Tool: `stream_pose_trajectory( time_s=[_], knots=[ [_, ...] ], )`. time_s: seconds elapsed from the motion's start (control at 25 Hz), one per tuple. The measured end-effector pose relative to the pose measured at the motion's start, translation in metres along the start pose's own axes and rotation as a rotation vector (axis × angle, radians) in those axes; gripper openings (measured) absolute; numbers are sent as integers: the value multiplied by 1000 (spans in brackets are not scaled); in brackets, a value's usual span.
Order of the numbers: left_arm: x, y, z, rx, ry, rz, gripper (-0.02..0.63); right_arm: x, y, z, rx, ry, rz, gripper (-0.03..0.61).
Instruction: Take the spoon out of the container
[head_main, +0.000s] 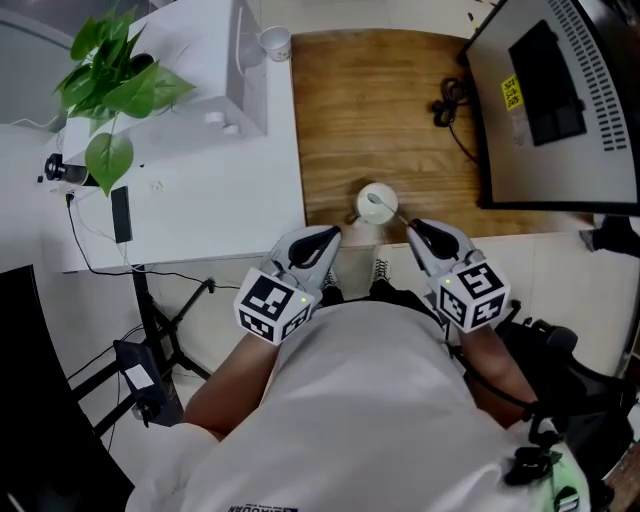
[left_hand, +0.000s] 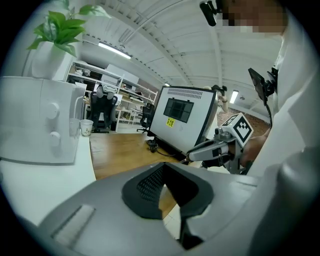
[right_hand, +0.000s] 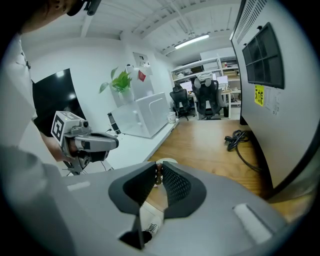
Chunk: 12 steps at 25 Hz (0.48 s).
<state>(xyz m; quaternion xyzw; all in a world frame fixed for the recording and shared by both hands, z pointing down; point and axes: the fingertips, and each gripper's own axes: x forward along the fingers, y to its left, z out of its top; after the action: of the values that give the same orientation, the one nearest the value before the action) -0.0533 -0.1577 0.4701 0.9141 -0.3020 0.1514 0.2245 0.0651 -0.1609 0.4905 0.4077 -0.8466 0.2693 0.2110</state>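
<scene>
Head view: a white container (head_main: 377, 203) is shown standing near the front edge of a wooden tabletop (head_main: 400, 110), with the spoon (head_main: 383, 206) lying in it and its handle slanting out towards the right gripper (head_main: 412, 226). In the right gripper view, the right gripper (right_hand: 158, 172) is seen closed on the end of the spoon (right_hand: 158, 177), which is pinched between the two ribbed pads, and the container rim (right_hand: 167, 161) is visible just beyond the jaw tips. Whether the spoon bowl rests on the container floor cannot be determined. The left gripper (head_main: 331, 238) is held just left of the container and clear of it. In its own view, the left gripper (left_hand: 164, 174) is shown with jaws parted and nothing between them. A black cable (head_main: 450, 100) and a grey monitor (head_main: 560, 100) are seen at the far right of the tabletop.
</scene>
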Motion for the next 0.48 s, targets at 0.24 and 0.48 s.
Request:
stream_pose_trajectory(
  time_s=[0.24, 0.48],
  knots=[
    [-5, -8, 13, 28, -29, -2, 5, -16, 10, 21, -14, -99, 42, 51],
    [-9, -12, 23, 62, -54, -26, 5, -25, 18, 36, -60, -140, 17, 51]
  ],
)
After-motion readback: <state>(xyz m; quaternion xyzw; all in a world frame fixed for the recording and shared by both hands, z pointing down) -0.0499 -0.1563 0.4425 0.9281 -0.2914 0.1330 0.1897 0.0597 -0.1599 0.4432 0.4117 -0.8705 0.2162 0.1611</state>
